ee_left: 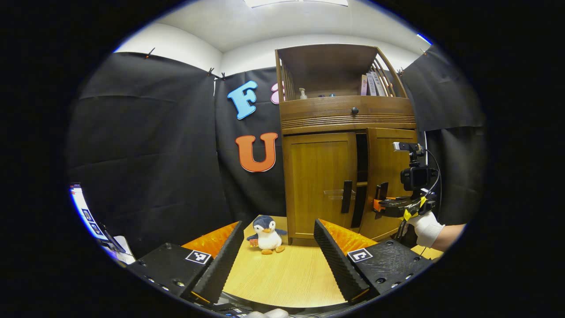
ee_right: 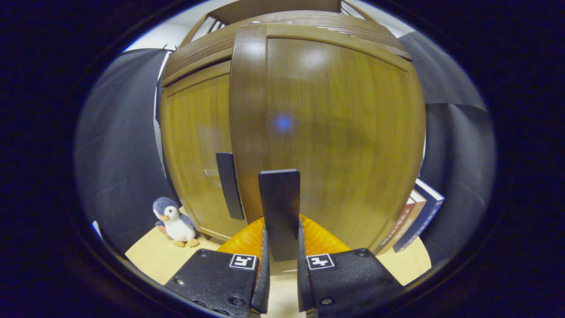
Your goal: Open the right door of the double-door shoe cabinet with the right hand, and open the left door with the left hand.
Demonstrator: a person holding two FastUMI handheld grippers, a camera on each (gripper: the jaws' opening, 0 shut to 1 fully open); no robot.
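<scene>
Your right gripper [ee_right: 281, 247] pinches the dark flat handle [ee_right: 279, 207] of the brown wooden cabinet's right door [ee_right: 335, 132], ajar at frame centre. Your left gripper [ee_left: 279, 254] hangs spread, lower centre, well short of the closed left door [ee_left: 318, 181].

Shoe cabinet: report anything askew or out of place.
Nothing damaged. The right door stands ajar, the right gripper shut on its handle; the left door is closed. A plush penguin sits by the cabinet's foot.
</scene>
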